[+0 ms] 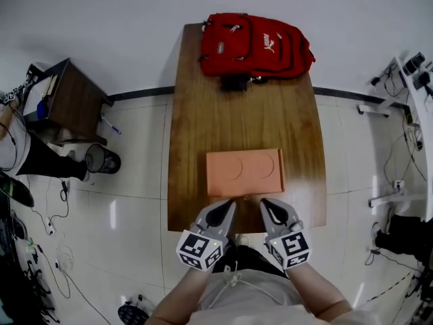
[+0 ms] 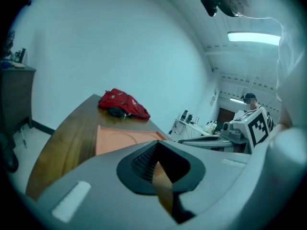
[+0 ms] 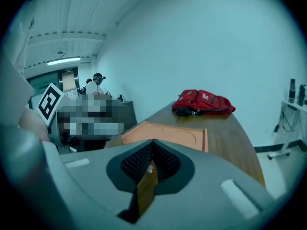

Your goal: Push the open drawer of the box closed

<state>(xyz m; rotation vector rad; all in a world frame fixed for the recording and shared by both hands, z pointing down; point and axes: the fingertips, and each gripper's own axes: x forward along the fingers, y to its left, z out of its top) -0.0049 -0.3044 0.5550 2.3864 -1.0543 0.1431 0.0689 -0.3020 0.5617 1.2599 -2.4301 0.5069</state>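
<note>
A flat orange box (image 1: 245, 171) with two round recesses in its top lies on the near half of the wooden table (image 1: 203, 114). Its near side looks flush, and no drawer shows sticking out. My left gripper (image 1: 230, 206) and right gripper (image 1: 266, 204) sit side by side just short of the box's near edge, both shut with nothing between the jaws. The box (image 2: 120, 135) lies just beyond the left gripper (image 2: 156, 147) in the left gripper view. It also shows just ahead of the right gripper (image 3: 152, 146) as an orange slab, the box (image 3: 163, 131).
A red backpack (image 1: 256, 45) lies at the table's far end. A dark side cabinet (image 1: 67, 100) and a black bin (image 1: 101, 159) stand on the floor to the left. White desks and cables (image 1: 406, 114) are at the right.
</note>
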